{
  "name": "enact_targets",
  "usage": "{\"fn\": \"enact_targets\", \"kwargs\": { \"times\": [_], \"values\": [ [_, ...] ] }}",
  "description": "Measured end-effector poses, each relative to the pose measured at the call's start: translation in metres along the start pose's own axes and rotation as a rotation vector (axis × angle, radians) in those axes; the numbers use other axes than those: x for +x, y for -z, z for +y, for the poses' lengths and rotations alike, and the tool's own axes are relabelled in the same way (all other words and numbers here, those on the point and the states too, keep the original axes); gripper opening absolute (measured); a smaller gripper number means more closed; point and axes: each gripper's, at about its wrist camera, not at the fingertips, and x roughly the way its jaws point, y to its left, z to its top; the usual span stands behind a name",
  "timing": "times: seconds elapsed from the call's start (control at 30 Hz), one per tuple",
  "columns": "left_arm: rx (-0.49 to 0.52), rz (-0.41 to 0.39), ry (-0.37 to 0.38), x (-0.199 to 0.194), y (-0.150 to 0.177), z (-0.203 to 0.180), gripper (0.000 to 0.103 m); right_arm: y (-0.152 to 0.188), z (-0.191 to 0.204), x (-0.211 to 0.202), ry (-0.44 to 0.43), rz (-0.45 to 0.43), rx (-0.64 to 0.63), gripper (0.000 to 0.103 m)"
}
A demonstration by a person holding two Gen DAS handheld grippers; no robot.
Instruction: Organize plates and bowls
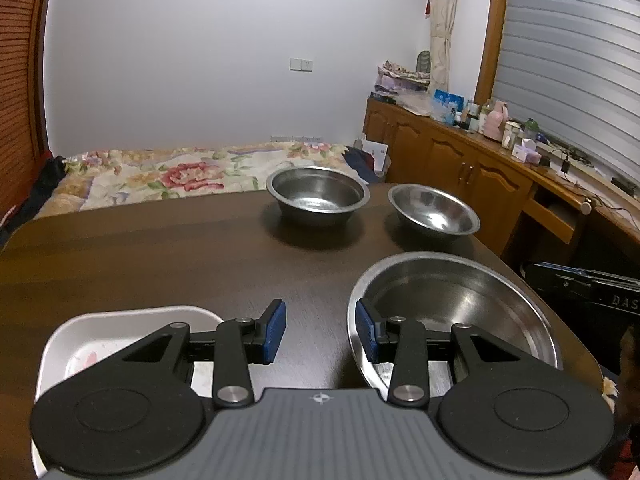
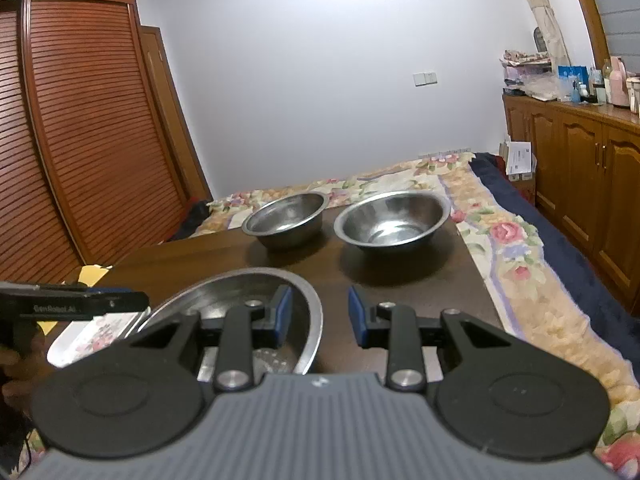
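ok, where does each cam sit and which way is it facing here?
Left wrist: on the left gripper, low over the dark wooden table, facing the bed; its open blue-padded fingers show, white rectangular tray below.
Right wrist: on the right gripper, same heading, further right; its open fingers show, plus the left gripper's body.
Shared: large shallow steel plate, two steel bowls, tray.

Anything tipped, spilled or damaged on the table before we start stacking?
Nothing stands out. Two steel bowls sit upright and apart at the far side, the large steel plate lies flat nearer, and the white floral plate lies beside it. No spills visible. Left gripper and right gripper are both open, holding nothing.
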Motion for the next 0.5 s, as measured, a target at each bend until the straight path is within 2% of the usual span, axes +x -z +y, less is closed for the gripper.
{"fn": "enact_targets", "kwargs": {
  "times": [0.33, 0.5],
  "values": [
    [0.146, -0.065, -0.023, 0.005, -0.05, -0.008, 0.042, -0.034, -0.013, 0.013, 0.029, -0.049, -0.075, 0.033],
    [0.168, -0.067, -0.001, 0.018, -0.075, -0.012, 0.043, -0.047, -0.027, 0.026, 0.049, -0.061, -0.1, 0.039]
  ]
}}
